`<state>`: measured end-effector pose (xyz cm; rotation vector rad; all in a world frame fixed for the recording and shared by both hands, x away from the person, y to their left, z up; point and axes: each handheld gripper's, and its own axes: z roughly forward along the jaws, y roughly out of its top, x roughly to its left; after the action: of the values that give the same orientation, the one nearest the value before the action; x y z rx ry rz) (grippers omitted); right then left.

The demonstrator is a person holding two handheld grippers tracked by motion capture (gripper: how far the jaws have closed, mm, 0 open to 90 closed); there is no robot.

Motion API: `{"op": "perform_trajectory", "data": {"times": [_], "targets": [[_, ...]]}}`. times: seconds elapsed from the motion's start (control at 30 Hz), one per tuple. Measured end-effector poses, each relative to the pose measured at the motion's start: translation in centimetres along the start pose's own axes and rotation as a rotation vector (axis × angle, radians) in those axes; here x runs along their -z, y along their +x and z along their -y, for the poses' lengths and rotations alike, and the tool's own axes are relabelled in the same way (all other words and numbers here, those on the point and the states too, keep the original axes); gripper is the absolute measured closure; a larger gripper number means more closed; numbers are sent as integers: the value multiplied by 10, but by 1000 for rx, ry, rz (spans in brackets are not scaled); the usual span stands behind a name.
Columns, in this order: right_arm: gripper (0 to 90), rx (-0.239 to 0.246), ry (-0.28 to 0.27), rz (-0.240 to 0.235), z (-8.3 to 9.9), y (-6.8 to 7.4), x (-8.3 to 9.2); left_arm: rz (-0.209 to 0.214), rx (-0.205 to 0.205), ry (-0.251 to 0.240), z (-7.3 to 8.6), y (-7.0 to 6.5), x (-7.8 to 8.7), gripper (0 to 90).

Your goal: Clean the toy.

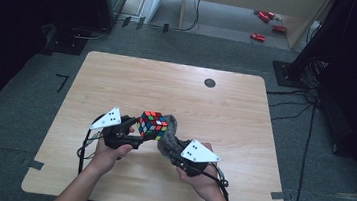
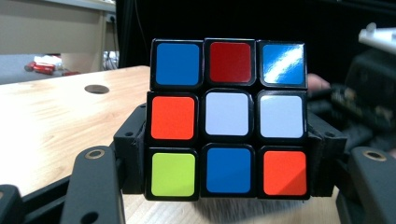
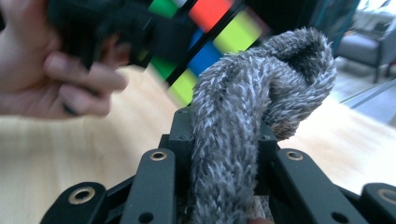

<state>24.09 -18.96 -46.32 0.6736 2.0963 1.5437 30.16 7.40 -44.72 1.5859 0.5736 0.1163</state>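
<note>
A scrambled colour cube (image 1: pixel 153 124) is held just above the wooden table (image 1: pixel 225 110), with my left gripper (image 1: pixel 136 128) shut on it. In the left gripper view the cube (image 2: pixel 228 119) sits between the black jaws, facing the camera with blue, red, white, orange and green tiles. My right gripper (image 1: pixel 169 145) is shut on a grey fuzzy cloth (image 1: pixel 168 134), which touches the cube's right side. In the right gripper view the cloth (image 3: pixel 243 135) rises between the jaws and folds over at the top, with the blurred cube (image 3: pixel 205 37) and the other hand (image 3: pixel 51 70) behind it.
A small dark round hole (image 1: pixel 210 82) marks the table's far side. Red objects (image 1: pixel 267 24) lie on the floor beyond the table. Black stands and cables (image 1: pixel 297 98) run along the right. Both forearms enter from the table's near edge.
</note>
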Motion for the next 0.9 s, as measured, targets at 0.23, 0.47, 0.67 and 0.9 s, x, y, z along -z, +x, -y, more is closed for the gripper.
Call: {"op": "perform_trajectory", "data": {"times": [0.23,0.47,0.67,0.9], "targets": [[704,-147,35,-122,8,20,-21,-60,26,-55,6,-7,-6,345],[712,-268,-11,-63,8,11,-16,-60,27,-59,7,-8,-7,345],[714,-308,-4,-25,10,6,-15,-47,45,-52,10,-11,-13,345],[713,-322,-16,-58,8,11,-18,-52,6,-37,8,-14,-13,345]]}}
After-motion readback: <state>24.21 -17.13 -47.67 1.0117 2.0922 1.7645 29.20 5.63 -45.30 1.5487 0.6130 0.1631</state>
